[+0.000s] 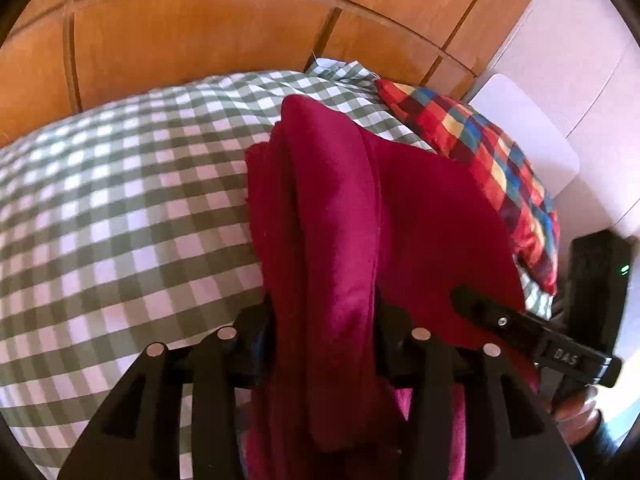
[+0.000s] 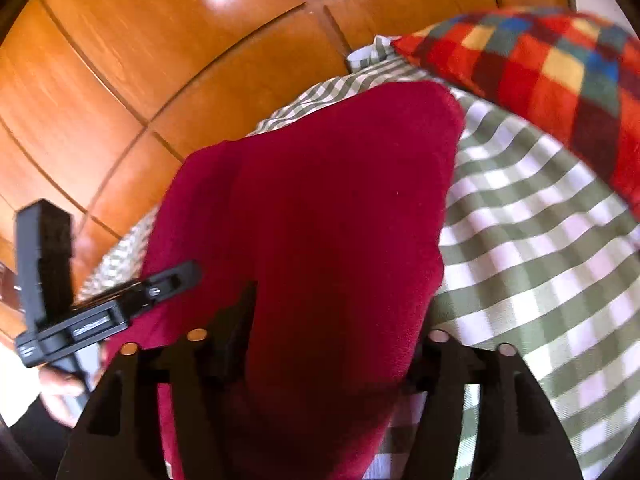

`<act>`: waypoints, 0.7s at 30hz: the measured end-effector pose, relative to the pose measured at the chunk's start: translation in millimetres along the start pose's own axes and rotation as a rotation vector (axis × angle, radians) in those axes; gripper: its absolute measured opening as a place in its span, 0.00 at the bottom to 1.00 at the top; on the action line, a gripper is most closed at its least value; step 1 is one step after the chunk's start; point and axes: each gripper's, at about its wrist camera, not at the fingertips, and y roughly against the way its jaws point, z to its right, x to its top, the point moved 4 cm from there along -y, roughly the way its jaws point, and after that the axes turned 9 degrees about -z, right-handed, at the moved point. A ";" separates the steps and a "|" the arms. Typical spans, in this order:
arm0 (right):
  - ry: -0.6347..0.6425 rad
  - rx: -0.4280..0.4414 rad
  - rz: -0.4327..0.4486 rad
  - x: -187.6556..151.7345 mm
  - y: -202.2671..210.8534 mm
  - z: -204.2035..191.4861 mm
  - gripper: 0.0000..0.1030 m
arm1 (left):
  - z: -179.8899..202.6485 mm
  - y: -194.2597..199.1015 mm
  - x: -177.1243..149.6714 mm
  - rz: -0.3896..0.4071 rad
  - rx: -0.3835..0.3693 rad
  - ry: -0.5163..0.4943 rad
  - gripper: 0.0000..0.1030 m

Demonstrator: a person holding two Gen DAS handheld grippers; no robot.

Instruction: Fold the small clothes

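Note:
A dark red garment [image 1: 340,216] hangs bunched between my left gripper's fingers, above a bed with a green-and-white checked cover [image 1: 120,200]. My left gripper [image 1: 324,320] is shut on the garment's edge. In the right wrist view the same red garment [image 2: 320,208] spreads wide in front of the camera, and my right gripper [image 2: 332,332] is shut on it. The right gripper also shows in the left wrist view [image 1: 520,328] at the lower right, touching the garment. The left gripper shows in the right wrist view [image 2: 120,304] at the left.
A multicoloured checked pillow [image 1: 492,176] lies at the bed's right end; it also shows in the right wrist view [image 2: 552,80]. A wooden panelled wardrobe [image 1: 200,32] stands behind the bed. A white wall and white board [image 1: 532,136] are at the right.

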 end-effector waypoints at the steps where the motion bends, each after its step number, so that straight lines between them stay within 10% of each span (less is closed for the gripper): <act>1: 0.005 -0.022 0.009 2.2 4.0 -3.8 0.65 | -2.1 4.4 -4.4 0.005 0.009 -0.006 0.43; 10: 0.120 -0.346 0.153 -5.6 34.7 -23.4 0.83 | -6.3 42.6 -18.2 0.120 0.095 0.036 0.54; 21: 0.196 -0.405 0.220 -22.7 61.0 -52.9 0.83 | 10.9 65.3 -42.7 0.177 0.174 -0.001 0.59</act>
